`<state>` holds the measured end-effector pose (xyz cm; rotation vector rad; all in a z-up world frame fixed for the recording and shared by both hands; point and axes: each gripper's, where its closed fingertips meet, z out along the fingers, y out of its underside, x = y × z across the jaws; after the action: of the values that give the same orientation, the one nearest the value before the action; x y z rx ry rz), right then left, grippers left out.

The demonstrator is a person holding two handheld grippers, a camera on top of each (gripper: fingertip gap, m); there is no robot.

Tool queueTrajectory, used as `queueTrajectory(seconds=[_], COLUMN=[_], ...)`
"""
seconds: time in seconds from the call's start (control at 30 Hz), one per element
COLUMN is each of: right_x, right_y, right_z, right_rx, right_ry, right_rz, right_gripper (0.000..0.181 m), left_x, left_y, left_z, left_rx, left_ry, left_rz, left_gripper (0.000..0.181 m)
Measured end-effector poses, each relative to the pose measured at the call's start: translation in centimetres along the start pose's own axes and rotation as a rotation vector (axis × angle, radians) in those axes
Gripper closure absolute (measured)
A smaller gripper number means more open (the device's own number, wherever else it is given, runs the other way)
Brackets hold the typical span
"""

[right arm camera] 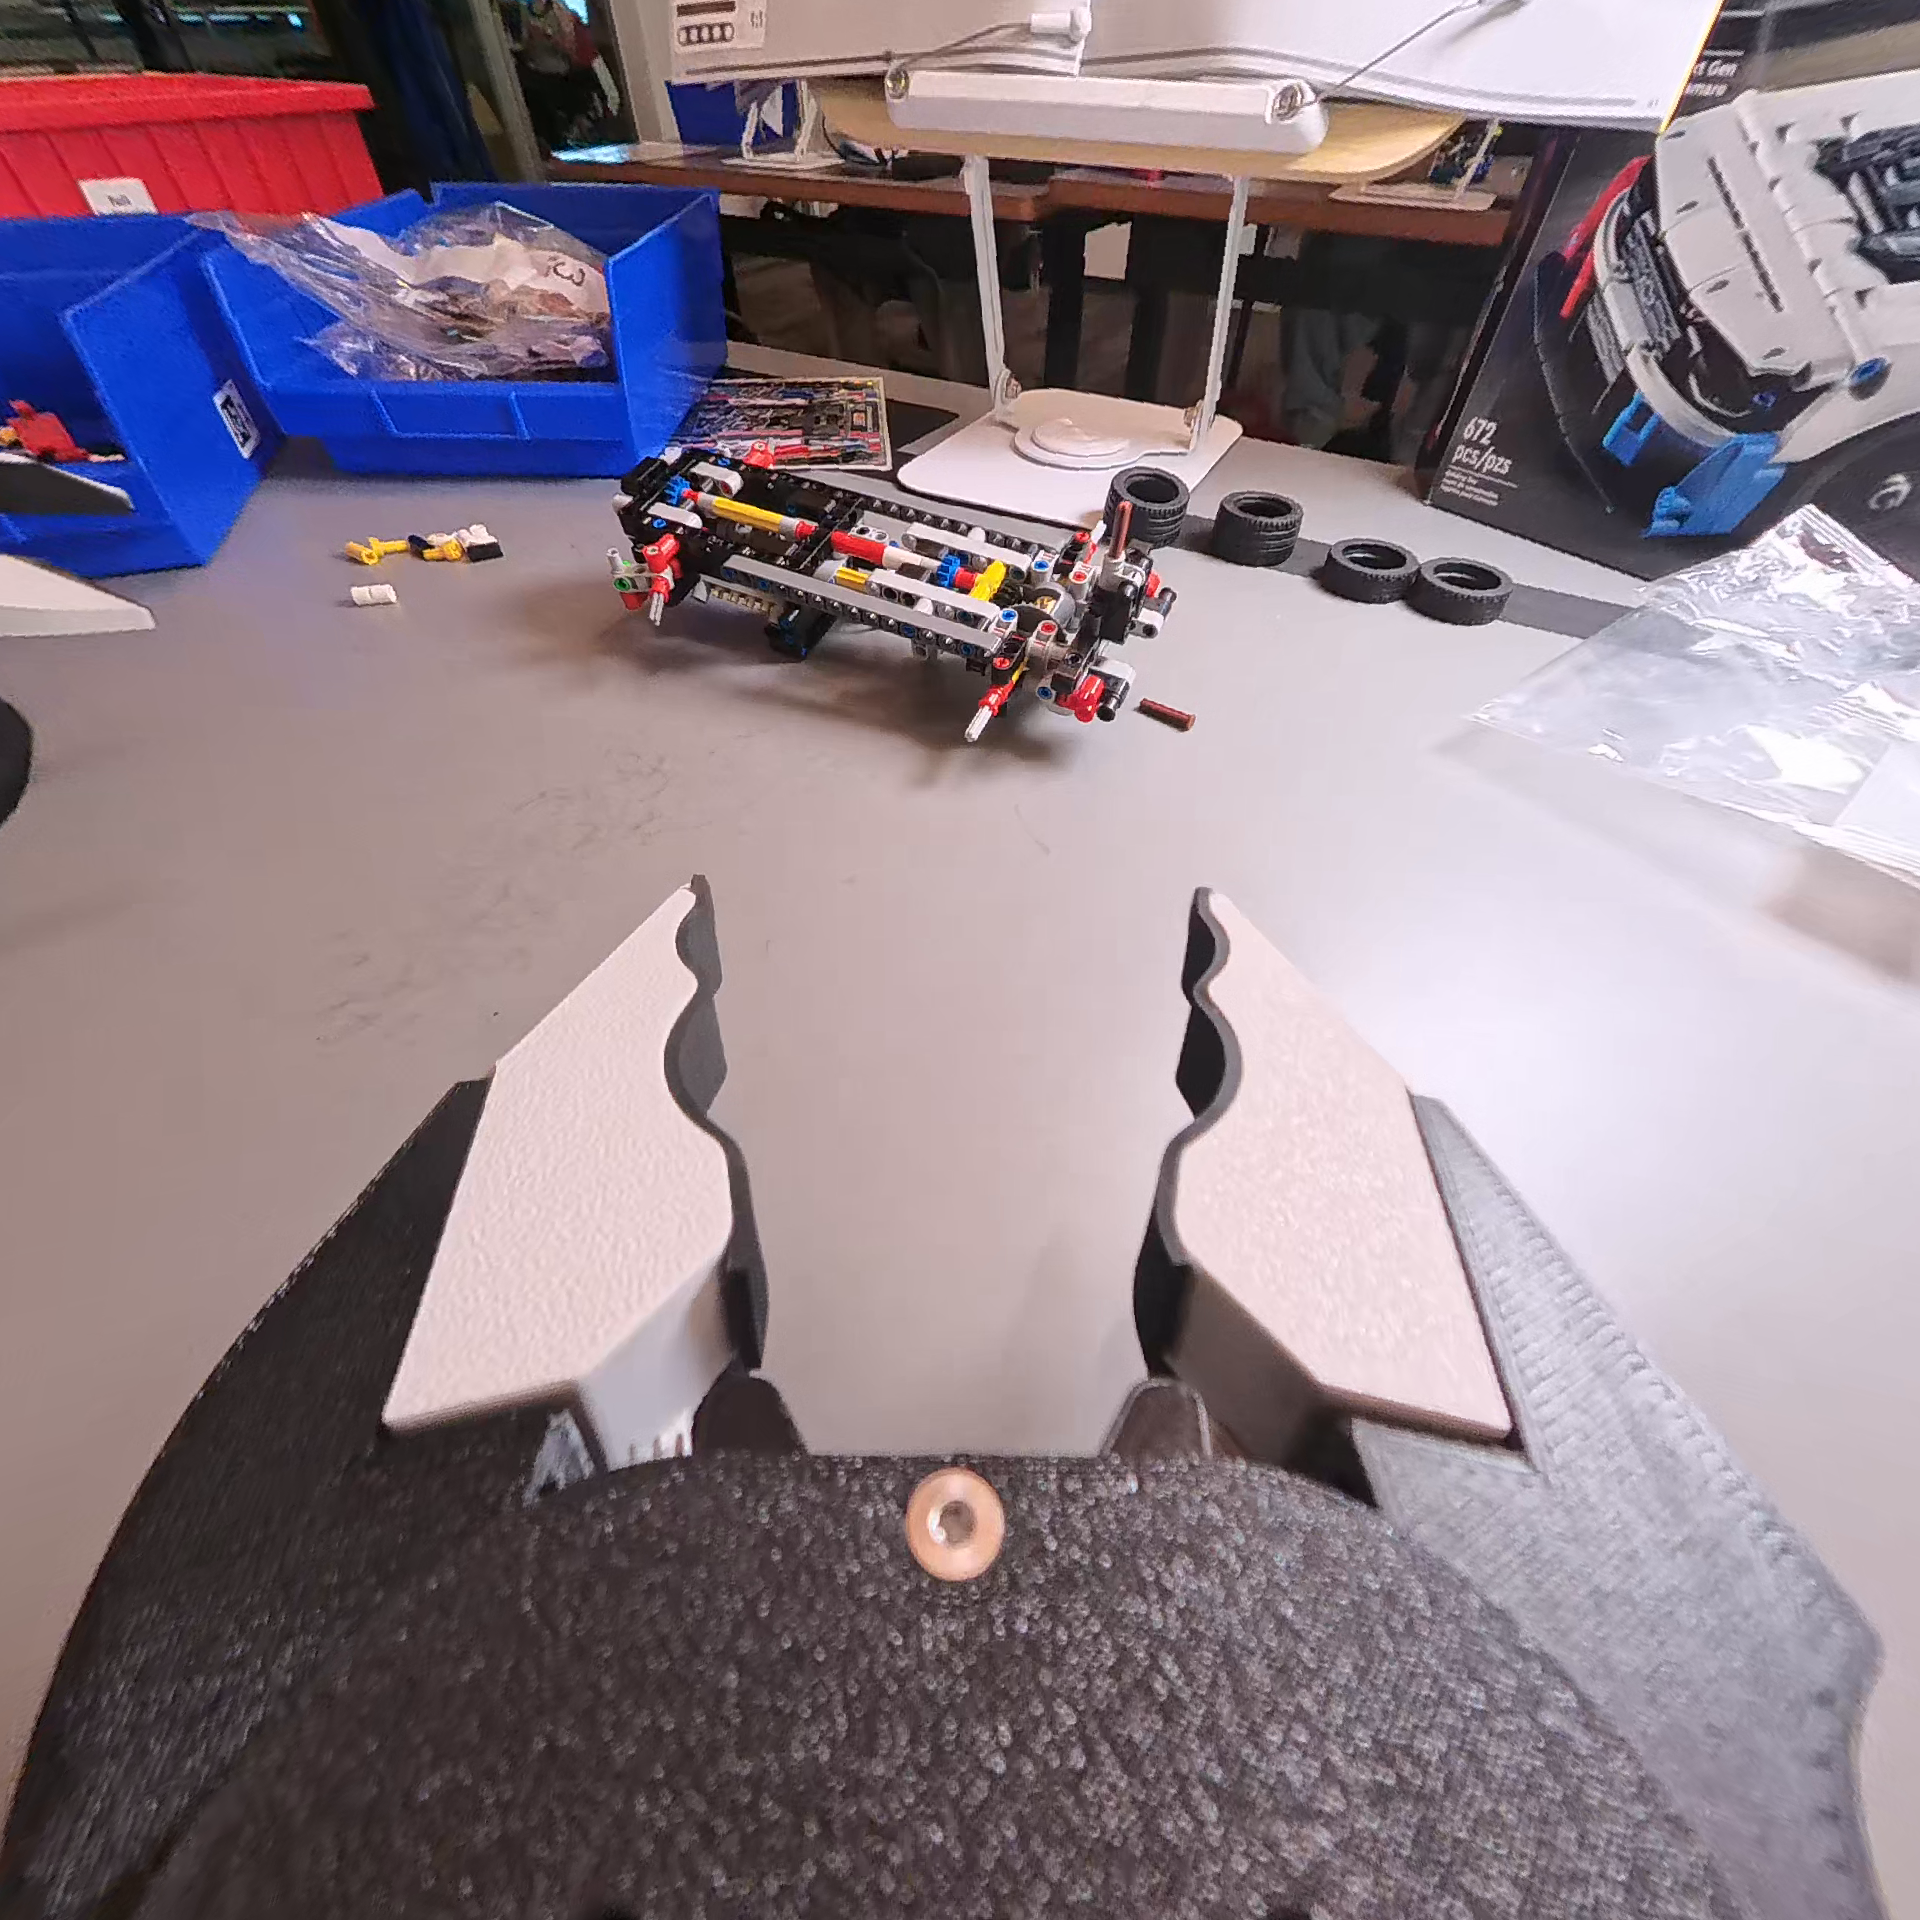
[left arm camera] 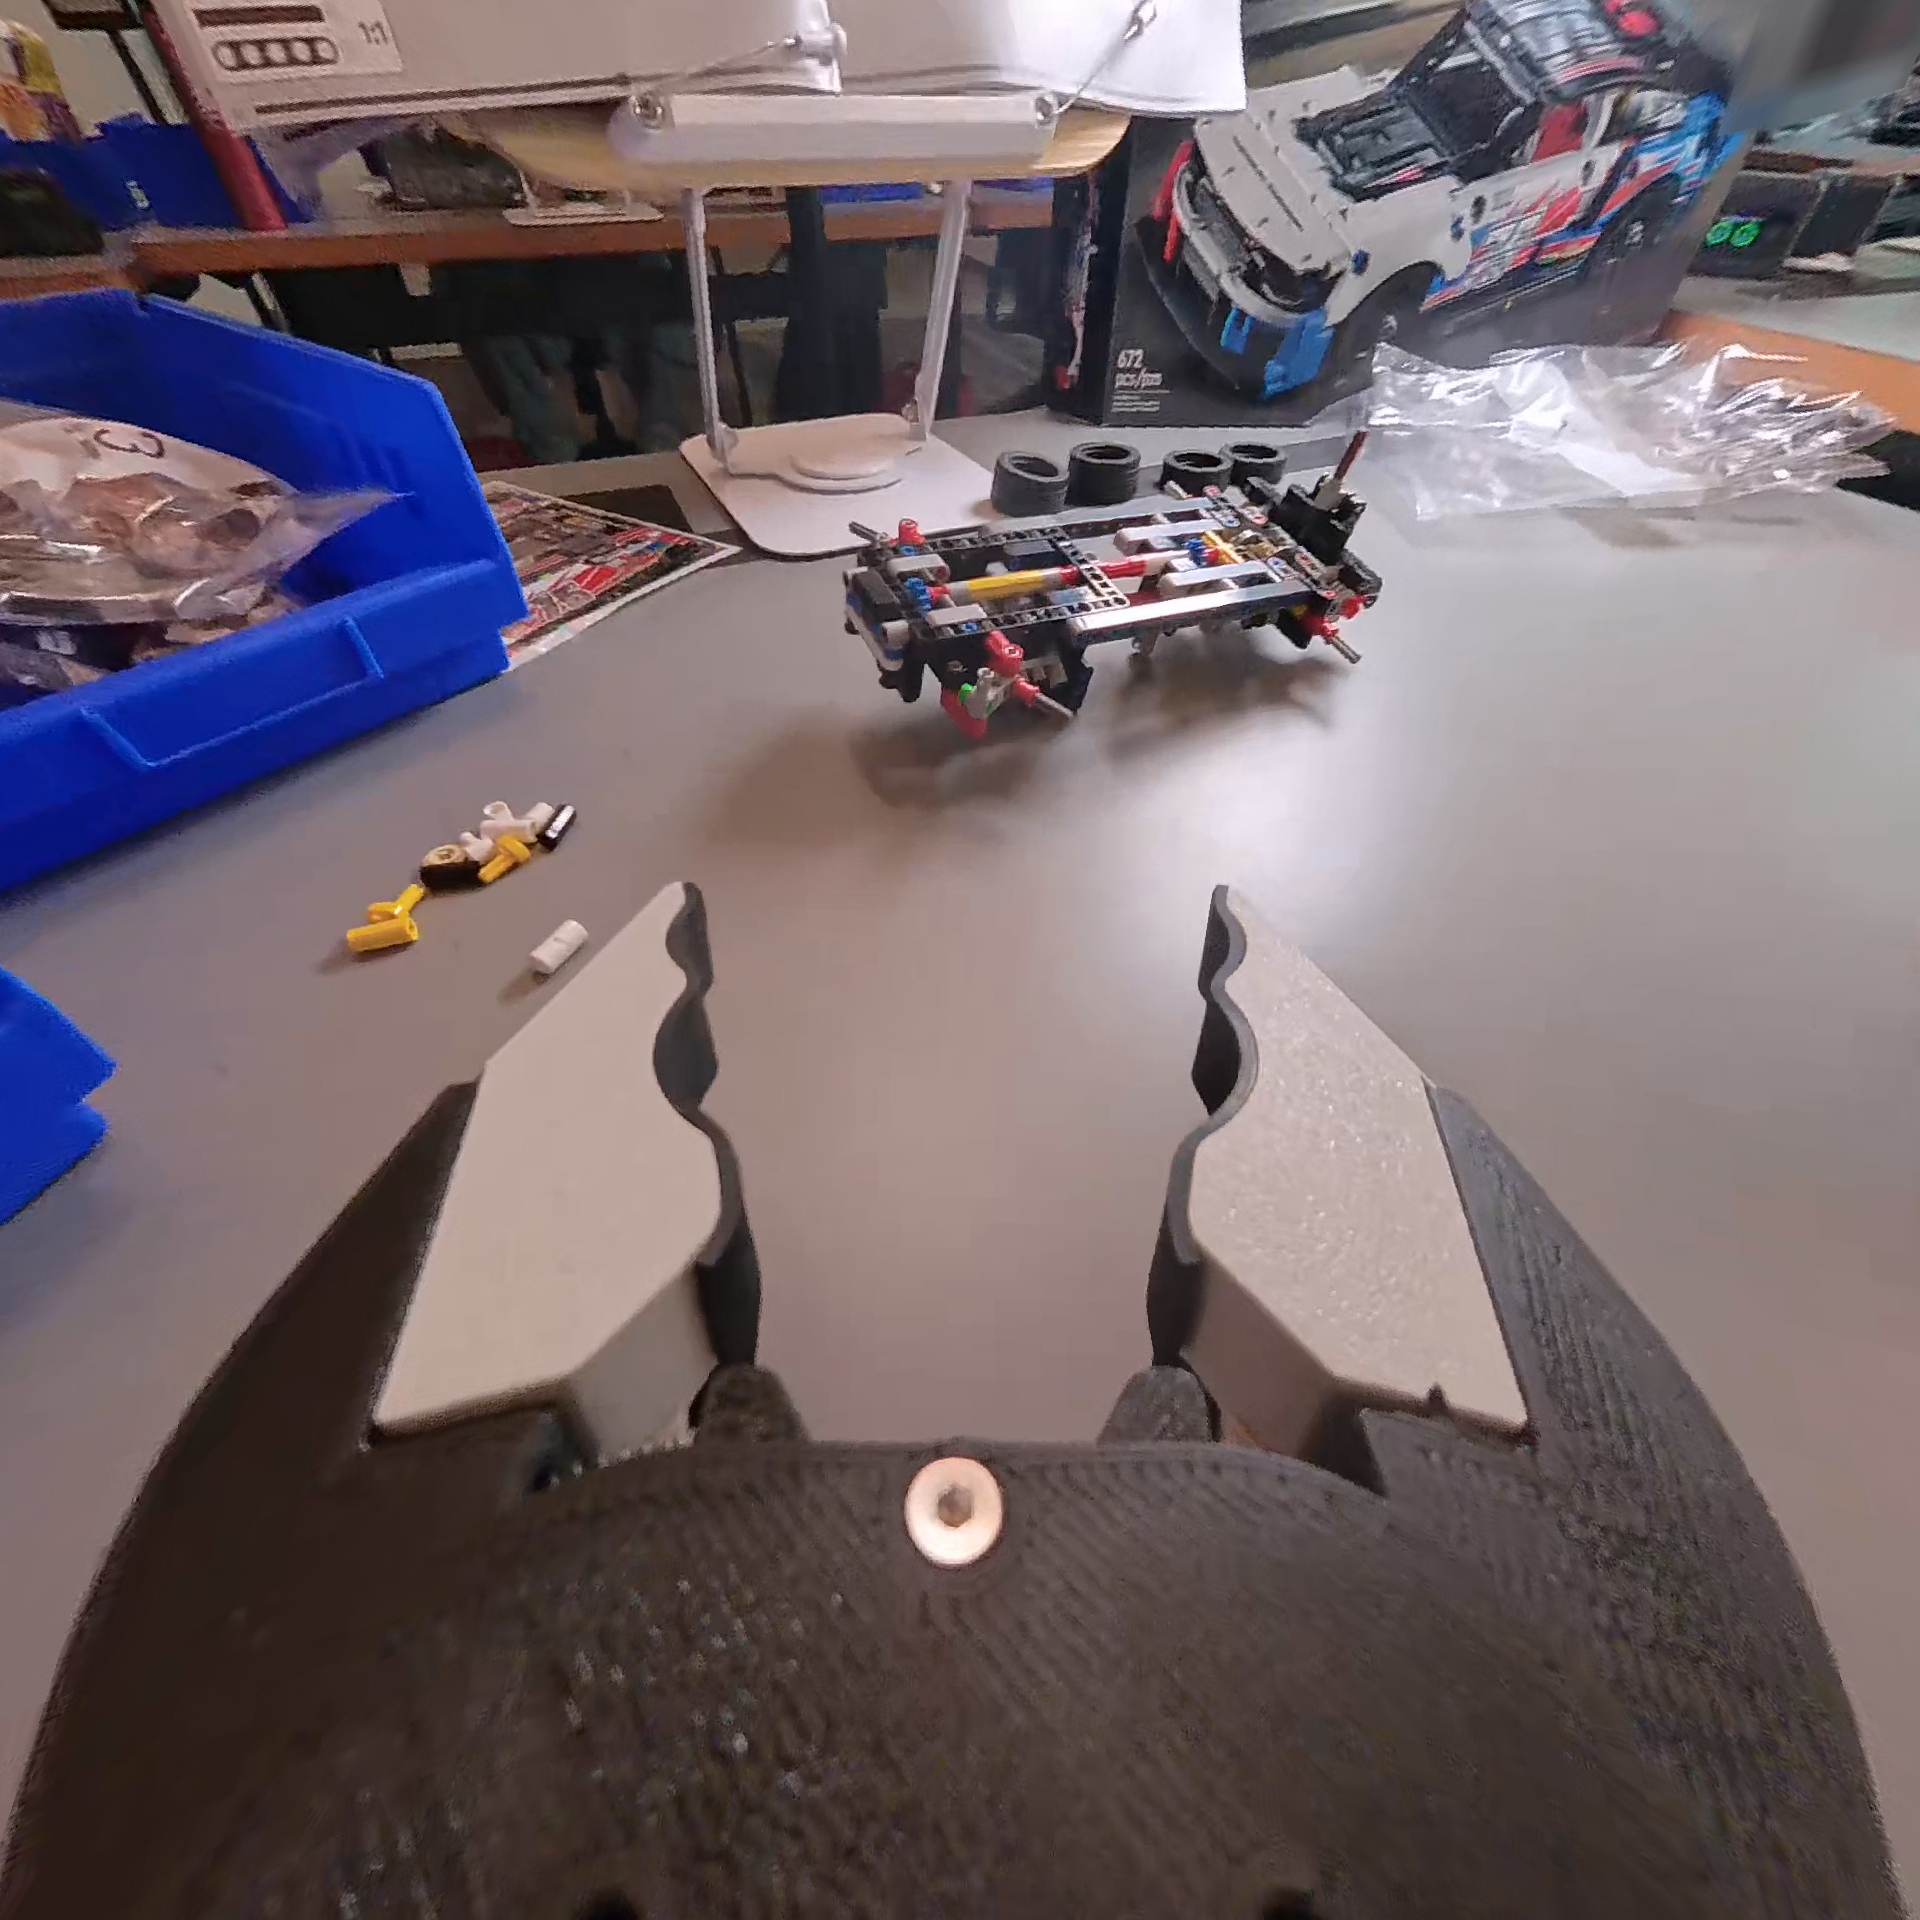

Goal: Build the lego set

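**Both grippers empty, car frame waiting mid-table**

While both of my grippers hang over the near part of the grey table [left arm camera: 1455, 831], neither one has anything in it. My left gripper [left arm camera: 956, 904] has its fingers spread wide with bare tabletop between them, and my right gripper [right arm camera: 945, 894] is spread just the same, also over bare tabletop.

Toward the middle of the table lies the half-built car frame [right arm camera: 883, 582], a long black and grey chassis with red, yellow and blue pins showing along it. Just beside its near right end a small brown peg [right arm camera: 1166, 713] lies loose on the table. Behind the frame, toward the far edge, four black tyres [right arm camera: 1309, 545] sit in a loose row, and the nearest one is right behind the frame's back end. Next to them, by the far edge, stands the white base of a stand [right arm camera: 1070, 447] that carries an open instruction booklet [left arm camera: 727, 42] overhead.

Near the left edge a little heap of small loose parts [left arm camera: 468, 862], yellow, white and black, lies on the table, with one white connector [left arm camera: 558, 945] apart from it, close to my left gripper's left finger. Beyond them sits a blue bin [left arm camera: 249, 582] holding bags of parts, and a sticker sheet [left arm camera: 592, 571] lies flat between the bin and the stand.

At the far right corner the set's box [left arm camera: 1403, 229] stands upright, with empty clear plastic bags [left arm camera: 1621, 426] crumpled in front of it.
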<state>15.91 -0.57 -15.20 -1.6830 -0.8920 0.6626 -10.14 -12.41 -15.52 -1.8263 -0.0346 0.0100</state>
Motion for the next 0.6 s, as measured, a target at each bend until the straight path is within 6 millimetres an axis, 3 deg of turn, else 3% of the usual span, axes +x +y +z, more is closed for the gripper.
queueTrajectory(seconds=[0.6], right_x=[0.13], right_y=[0.43], right_z=[0.18], right_rx=[-0.019], right_ry=[0.024], right_rz=[-0.013], right_gripper=[0.093], left_x=[0.11], left_y=[0.04], left_z=[0.66], left_rx=[0.001], left_ry=[-0.014], left_rz=[0.012], left_gripper=[0.09])
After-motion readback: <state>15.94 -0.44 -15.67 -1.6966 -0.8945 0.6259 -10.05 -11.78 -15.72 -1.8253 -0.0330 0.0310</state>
